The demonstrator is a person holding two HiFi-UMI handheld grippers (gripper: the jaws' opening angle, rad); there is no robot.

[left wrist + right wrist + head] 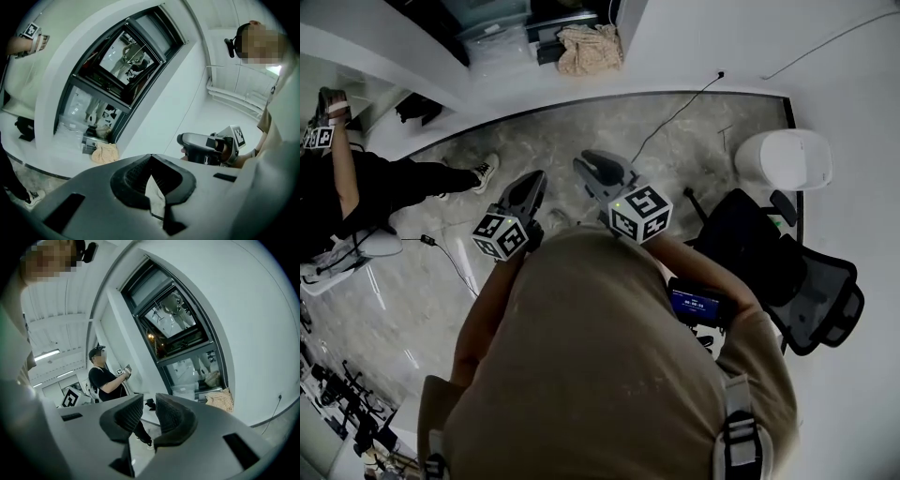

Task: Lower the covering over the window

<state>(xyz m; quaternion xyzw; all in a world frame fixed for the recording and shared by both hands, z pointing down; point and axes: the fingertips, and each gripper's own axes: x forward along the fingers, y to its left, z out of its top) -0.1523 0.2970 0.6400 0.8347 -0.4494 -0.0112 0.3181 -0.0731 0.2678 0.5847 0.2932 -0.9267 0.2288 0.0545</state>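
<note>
The dark-framed window (123,70) sits in the white wall ahead, with reflections in its glass; it also shows in the right gripper view (180,333) and at the top of the head view (502,23). I cannot make out a covering or a cord. Both grippers are held level in front of the person's chest, well short of the window. My left gripper (150,158) is shut with nothing in it, and its tip points at the wall (534,178). My right gripper (149,413) stands beside it (586,161), jaws a little apart and empty.
A beige cloth (591,49) lies below the window. A black office chair (787,272) and a white round bin (787,159) stand to the right. A cable (675,112) runs across the floor. Another person (356,187) with grippers stands at the left.
</note>
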